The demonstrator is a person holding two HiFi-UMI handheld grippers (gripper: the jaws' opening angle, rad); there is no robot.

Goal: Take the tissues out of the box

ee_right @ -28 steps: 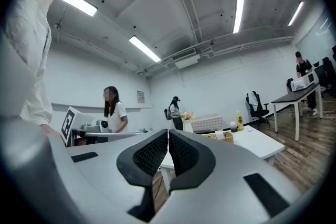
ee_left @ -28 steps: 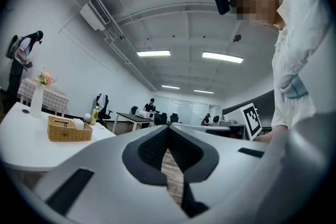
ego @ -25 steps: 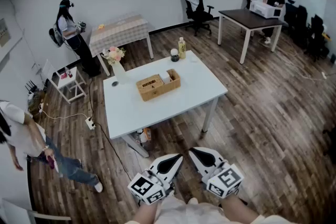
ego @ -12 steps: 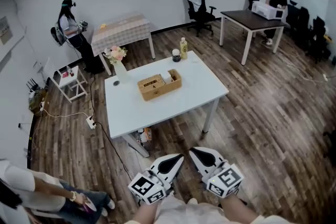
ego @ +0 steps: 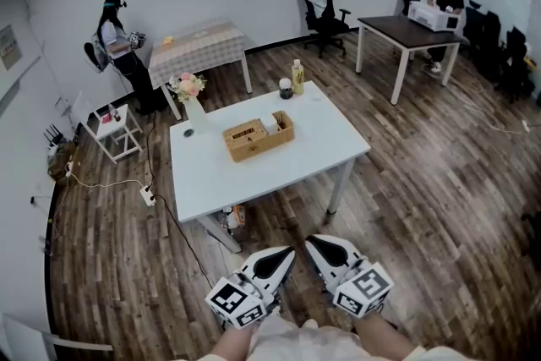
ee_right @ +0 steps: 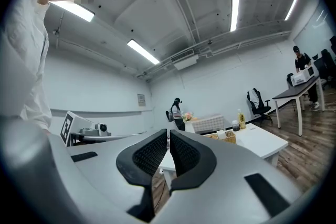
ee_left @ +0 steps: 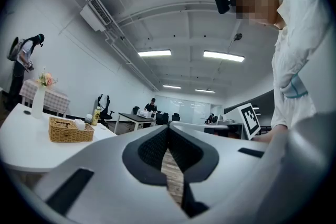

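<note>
- Step: pre-start, approach only. Nothing touched yet.
- Tissues [ee_left: 79, 124]: in the box [ego: 256, 137], a wicker one, about mid-table [ego: 254, 177]. White shows at the box's right end in the head view; can't tell how many sheets.
- Left tool [ego: 286, 254]: jaws pressed together, nothing btwn them.
- Right tool [ego: 311, 243]: same, jaws together & empty.
- Both tools are held low by the body, side by side, aimed level twd the table and well apart from it, w/ open floor [ego: 372, 216] in between.
- Near the box: vase [ego: 193, 112] w/ flowers off to its left, bottle [ego: 297, 77] at the far edge. Neither blocks a reach from the near side.
- Next, my read: step up to the near edge, spread one tool's jaws, come in over the box's right end and pinch the top tissue.
- Box looks light, so prob needs the other tool to steady it or it may lift w/ the pull.
</note>
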